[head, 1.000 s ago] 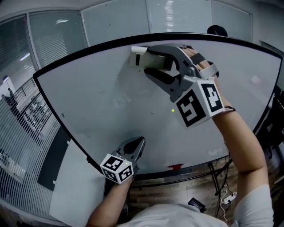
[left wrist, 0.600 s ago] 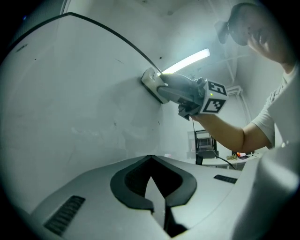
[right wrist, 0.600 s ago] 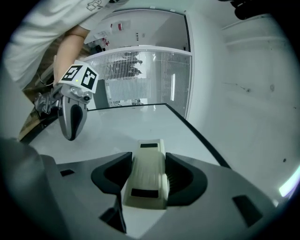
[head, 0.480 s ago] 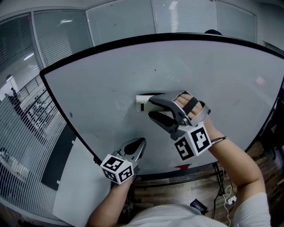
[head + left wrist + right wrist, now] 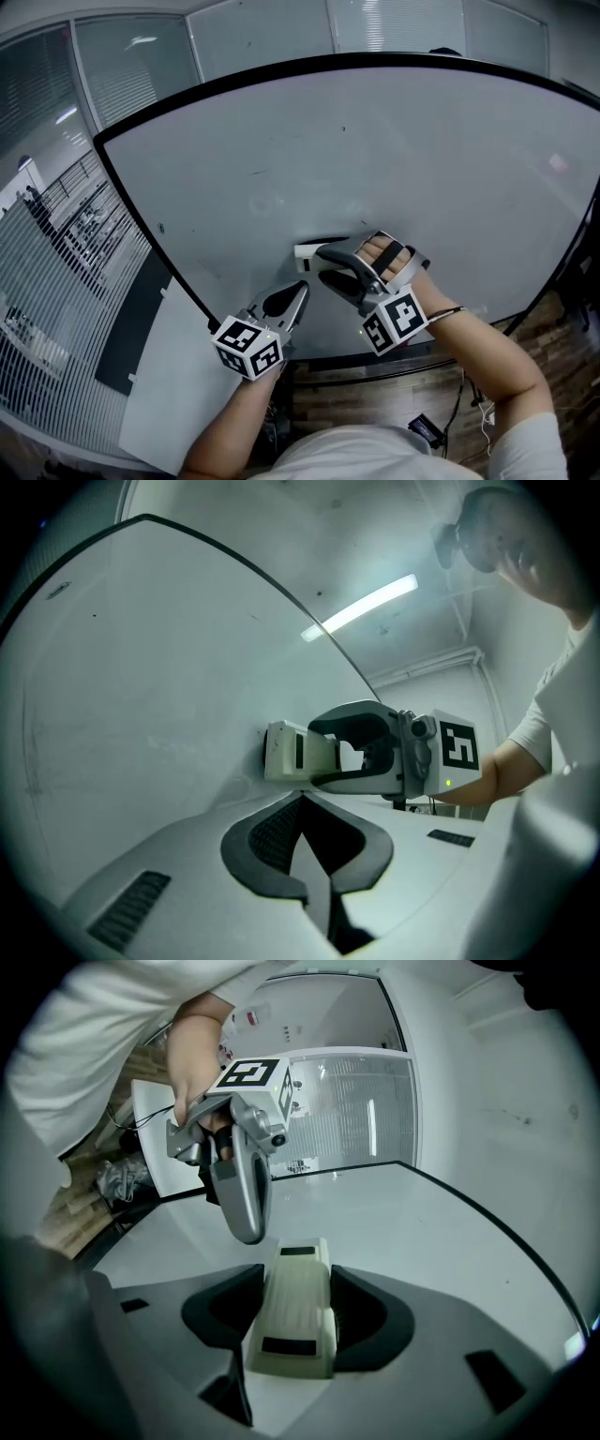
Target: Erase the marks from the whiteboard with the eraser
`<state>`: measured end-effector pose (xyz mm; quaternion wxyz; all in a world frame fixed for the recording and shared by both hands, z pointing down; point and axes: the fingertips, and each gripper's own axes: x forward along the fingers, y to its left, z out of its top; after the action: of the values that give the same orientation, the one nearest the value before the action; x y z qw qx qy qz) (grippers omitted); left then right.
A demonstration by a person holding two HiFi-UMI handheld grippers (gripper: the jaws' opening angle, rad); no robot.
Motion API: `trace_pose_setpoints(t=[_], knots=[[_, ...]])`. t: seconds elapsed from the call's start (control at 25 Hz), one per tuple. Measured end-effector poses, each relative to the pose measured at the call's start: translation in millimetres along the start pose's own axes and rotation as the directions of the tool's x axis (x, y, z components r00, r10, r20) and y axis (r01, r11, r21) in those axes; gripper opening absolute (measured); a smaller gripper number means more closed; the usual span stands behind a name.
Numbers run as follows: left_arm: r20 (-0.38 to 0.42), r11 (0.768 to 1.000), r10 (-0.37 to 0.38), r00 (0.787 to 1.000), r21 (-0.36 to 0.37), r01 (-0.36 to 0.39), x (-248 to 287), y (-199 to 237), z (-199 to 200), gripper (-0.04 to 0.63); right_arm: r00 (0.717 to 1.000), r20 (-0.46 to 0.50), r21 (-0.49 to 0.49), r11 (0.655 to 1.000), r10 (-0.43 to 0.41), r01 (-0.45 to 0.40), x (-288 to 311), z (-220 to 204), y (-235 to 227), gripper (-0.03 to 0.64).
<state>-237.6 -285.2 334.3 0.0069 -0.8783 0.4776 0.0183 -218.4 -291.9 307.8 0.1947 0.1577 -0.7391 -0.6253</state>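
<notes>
The whiteboard (image 5: 394, 150) fills the head view, with only faint smudges (image 5: 265, 202) and a few dark specks on it. A white eraser (image 5: 307, 251) is pressed flat against the board's lower part, and my right gripper (image 5: 323, 264) is shut on it. In the right gripper view the eraser (image 5: 292, 1309) sits between the dark pads of the right gripper (image 5: 295, 1299). My left gripper (image 5: 286, 305) is shut on nothing, just below and left of the eraser near the board's bottom edge. The left gripper view shows its own closed tips (image 5: 302, 810), with the eraser (image 5: 286, 752) beyond them.
Glass partition walls (image 5: 122, 66) and a railing (image 5: 56, 234) lie to the left. A white panel (image 5: 164, 394) leans by the board's lower left corner. Below the board are a wooden floor (image 5: 375, 394), the stand and cables (image 5: 427, 429).
My right gripper has carried the eraser down the board, from near the top edge to near the bottom edge. The left gripper has stayed in place, shut.
</notes>
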Motion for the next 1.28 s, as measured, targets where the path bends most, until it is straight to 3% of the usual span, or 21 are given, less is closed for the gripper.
trace_pose_setpoints(t=[0.16, 0.32, 0.64, 0.96, 1.12, 1.28], knots=[[-0.003, 1.0, 0.004, 1.0, 0.005, -0.004, -9.4, 1.2, 0.2, 0.006, 1.0, -0.013, -0.027, 1.0, -0.005, 0.005, 0.2, 0.2, 2.1, 0.233], [0.004, 1.0, 0.011, 1.0, 0.005, -0.011, -20.6, 5.7, 1.7, 0.006, 0.999, -0.023, -0.048, 0.998, -0.047, 0.046, -1.5, 5.2, -26.2, 0.233], [-0.005, 1.0, -0.025, 1.0, 0.015, 0.025, -25.7, 1.4, -3.9, 0.006, 0.986, 0.002, -0.08, 0.983, -0.166, 0.166, -4.3, 26.4, -130.4, 0.233], [-0.014, 1.0, -0.016, 1.0, -0.02, 0.016, -30.1, 13.8, 3.5, 0.006, 0.96, 0.01, -0.094, 0.956, -0.28, 0.28, -11.4, 47.4, -240.4, 0.233], [-0.013, 1.0, 0.006, 1.0, -0.016, -0.007, -36.7, 27.9, 9.6, 0.006, 0.956, 0.016, -0.061, 0.954, -0.294, 0.294, -6.0, 50.2, -235.5, 0.233], [-0.015, 1.0, 0.014, 1.0, -0.005, -0.014, -38.6, 33.3, 11.9, 0.006, 0.968, 0.026, -0.028, 0.968, -0.25, 0.25, 1.6, 51.4, -198.9, 0.233]])
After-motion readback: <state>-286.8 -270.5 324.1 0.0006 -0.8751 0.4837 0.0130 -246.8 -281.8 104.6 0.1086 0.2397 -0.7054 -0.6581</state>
